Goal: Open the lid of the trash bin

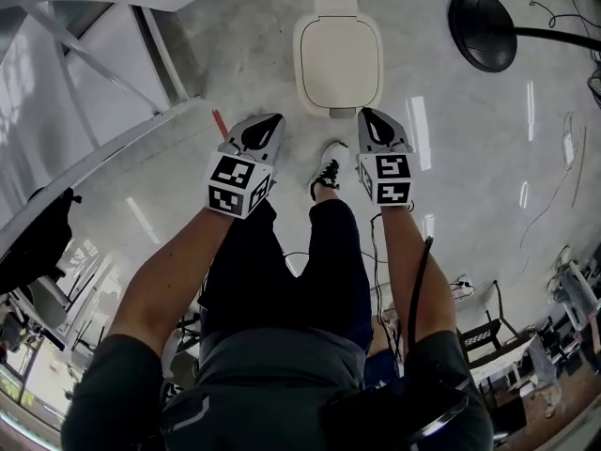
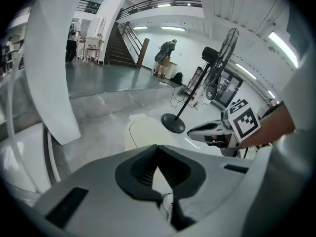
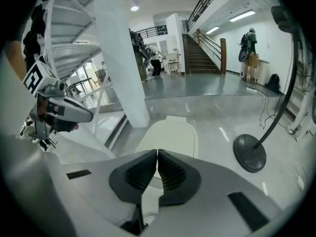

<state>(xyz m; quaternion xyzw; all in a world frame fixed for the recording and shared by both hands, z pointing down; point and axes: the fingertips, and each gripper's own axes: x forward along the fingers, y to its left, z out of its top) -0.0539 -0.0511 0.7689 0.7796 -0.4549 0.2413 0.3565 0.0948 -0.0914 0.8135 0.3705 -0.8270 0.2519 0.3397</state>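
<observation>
1. No words, brand names or numbers can be read in any view.
2. The only printed signs are black-and-white square markers, on the cube [image 1: 238,184] of the left tool [image 1: 273,120] and the cube [image 1: 392,178] of the right tool [image 1: 367,114].

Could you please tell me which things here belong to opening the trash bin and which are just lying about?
Job: trash bin, lid closed; left claw and right claw, both shut and empty.
Lying about: fan stand base; white column.
</observation>
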